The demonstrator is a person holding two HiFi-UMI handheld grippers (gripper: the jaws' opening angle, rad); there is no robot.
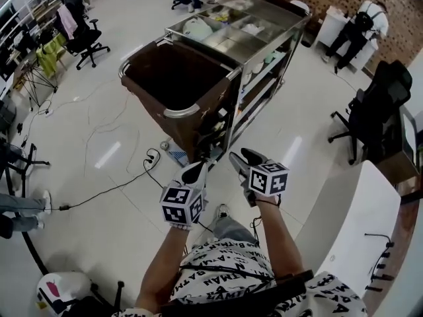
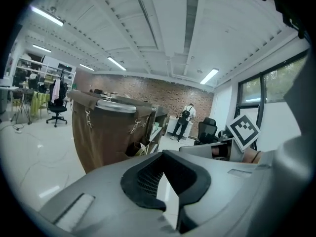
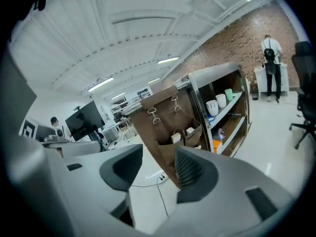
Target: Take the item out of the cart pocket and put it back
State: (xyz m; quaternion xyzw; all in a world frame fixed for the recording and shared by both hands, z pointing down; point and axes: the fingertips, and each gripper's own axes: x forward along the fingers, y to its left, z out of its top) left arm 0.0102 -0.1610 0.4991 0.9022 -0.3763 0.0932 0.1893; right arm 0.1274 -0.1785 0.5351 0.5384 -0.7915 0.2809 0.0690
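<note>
The cart (image 1: 271, 18) has metal shelves and a brown bag (image 1: 173, 78) hung on its near end. The bag's side has pockets (image 3: 183, 141) with pale items (image 3: 175, 138) standing in them. These pockets (image 2: 132, 150) also show low in the left gripper view. Both grippers hover over the floor just short of the cart, touching nothing. My left gripper (image 1: 197, 171) points at the bag's near corner, and its tips (image 2: 162, 155) meet with nothing held. My right gripper (image 1: 246, 158) is beside it, jaws (image 3: 158, 154) wide open and empty, aimed at the pockets.
Cables (image 1: 112, 187) and a plug strip (image 1: 177, 156) lie on the floor left of the cart. A black office chair (image 1: 380, 107) and a white counter (image 1: 360, 223) stand at my right. Another chair (image 1: 86, 41) is far left. People (image 1: 360, 25) are at the back.
</note>
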